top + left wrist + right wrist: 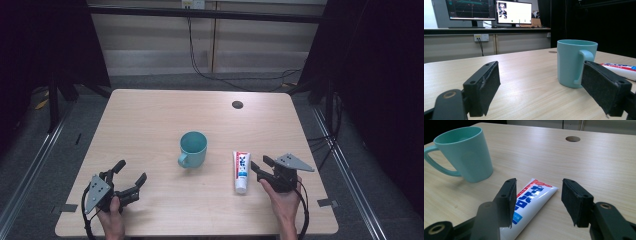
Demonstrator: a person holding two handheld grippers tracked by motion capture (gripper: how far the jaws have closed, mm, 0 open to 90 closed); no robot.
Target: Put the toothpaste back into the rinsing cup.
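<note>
I held the right gripper [537, 200] over the toothpaste tube [530, 202], jaws apart and gripping nothing, the left gripper [540, 90] wide open near the teal mug [574, 62].

Your toothpaste tube [241, 171] lies flat on the table, lower right of centre in the high view: white, red band at the flat crimped end, blue lettering down the body, cap end toward the bottom edge of the frame. In the right gripper view the tube [531, 202] runs diagonally across lower centre, crimped end up and right. Your teal mug [193, 148] stands upright mid-frame, just left of the tube, not touching, handle at lower left.
</note>
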